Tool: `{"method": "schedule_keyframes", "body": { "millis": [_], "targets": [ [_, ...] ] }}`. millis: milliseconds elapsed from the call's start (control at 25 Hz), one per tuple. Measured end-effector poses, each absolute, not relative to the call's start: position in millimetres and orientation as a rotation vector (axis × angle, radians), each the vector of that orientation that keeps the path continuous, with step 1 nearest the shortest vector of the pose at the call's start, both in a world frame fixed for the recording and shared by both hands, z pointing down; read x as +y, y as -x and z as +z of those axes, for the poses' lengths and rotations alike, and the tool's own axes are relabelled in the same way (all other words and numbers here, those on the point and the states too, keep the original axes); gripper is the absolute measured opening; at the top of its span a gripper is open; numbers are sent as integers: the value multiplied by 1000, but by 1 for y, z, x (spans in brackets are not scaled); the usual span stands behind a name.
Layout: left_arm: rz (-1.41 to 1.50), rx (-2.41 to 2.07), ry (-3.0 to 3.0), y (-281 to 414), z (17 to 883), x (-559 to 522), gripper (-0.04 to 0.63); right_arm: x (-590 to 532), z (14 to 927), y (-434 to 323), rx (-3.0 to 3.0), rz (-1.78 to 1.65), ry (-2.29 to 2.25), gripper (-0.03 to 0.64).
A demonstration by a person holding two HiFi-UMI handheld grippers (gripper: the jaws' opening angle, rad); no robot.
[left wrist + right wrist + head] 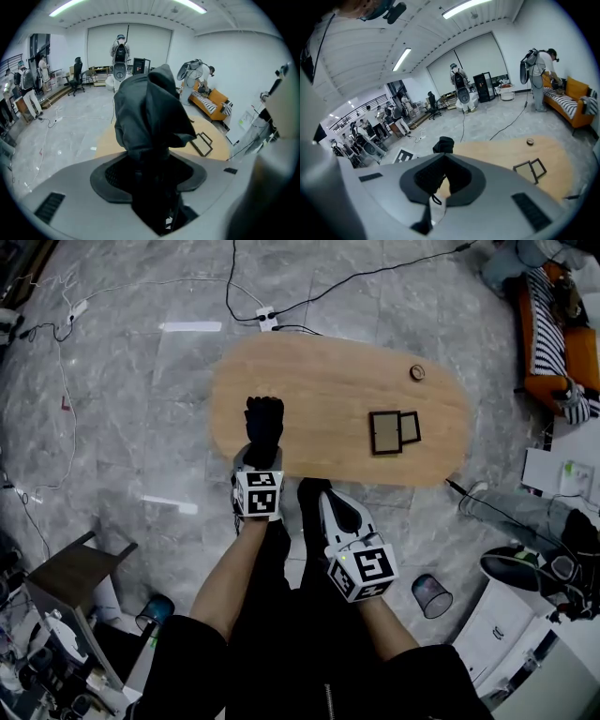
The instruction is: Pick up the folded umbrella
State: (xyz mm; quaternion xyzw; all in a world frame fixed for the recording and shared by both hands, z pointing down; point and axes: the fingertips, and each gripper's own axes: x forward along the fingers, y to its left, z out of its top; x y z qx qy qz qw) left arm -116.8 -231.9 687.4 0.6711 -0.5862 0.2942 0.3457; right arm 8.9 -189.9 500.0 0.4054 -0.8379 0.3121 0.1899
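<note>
The folded umbrella [263, 423] is a short black bundle in its sleeve. My left gripper [261, 457] is shut on its lower part and holds it upright above the near edge of the oval wooden table [319, 381]. In the left gripper view the umbrella [150, 112] fills the middle and rises out from between the dark pads [110, 176]. My right gripper [314, 491] hangs just right of it, off the table's near edge, shut with nothing in it. From the right gripper view the umbrella [443, 144] shows beyond the jaw tips of the right gripper [443, 157].
Two joined picture frames [393, 430] lie on the table's right half, with a small round object [417, 372] near its far edge. Cables and a power strip [267, 319] cross the marble floor. An orange sofa [553, 334] stands at the far right, a mesh bin [431, 596] near my feet.
</note>
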Motion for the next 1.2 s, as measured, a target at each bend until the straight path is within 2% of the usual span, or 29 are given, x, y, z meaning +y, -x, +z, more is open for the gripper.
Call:
{"method": "schedule_keyframes", "body": {
  "millis": [720,1200],
  "targets": [
    [778,-1482,-2040,114,585,-202,227,-158,450,13,-2435,780,-1203,9],
    [760,-1522,-2212,113,505,-189,227,-146,418,1,-2485,717,-1262,9]
  ]
}}
